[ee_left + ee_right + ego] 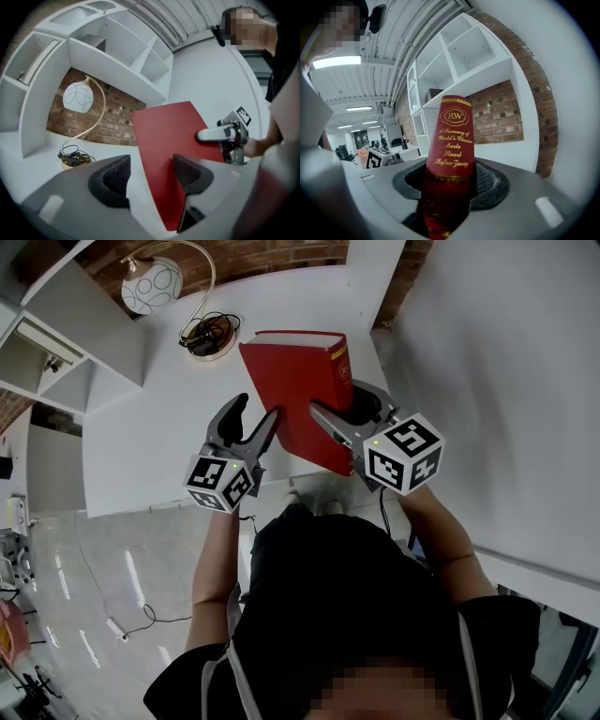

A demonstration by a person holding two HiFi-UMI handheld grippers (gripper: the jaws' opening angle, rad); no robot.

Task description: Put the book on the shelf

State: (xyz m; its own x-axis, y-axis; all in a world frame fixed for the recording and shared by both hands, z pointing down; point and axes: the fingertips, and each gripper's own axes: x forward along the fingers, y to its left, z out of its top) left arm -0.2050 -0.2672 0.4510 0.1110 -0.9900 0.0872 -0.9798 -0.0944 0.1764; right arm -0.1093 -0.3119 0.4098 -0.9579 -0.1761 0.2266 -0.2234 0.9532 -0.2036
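A thick red book with gold lettering on its spine is held tilted over the white desk. My right gripper is shut on the book at the spine end, with a pad on each cover. My left gripper is at the book's lower left corner. In the left gripper view the red cover and the white page edge lie between the left gripper's jaws, which stand wider than the book. The right gripper shows across the cover.
A white globe lamp on a curved gold stem has its base and coiled cord just behind the book. White shelf compartments rise above the desk against a brick wall. A white panel borders the right.
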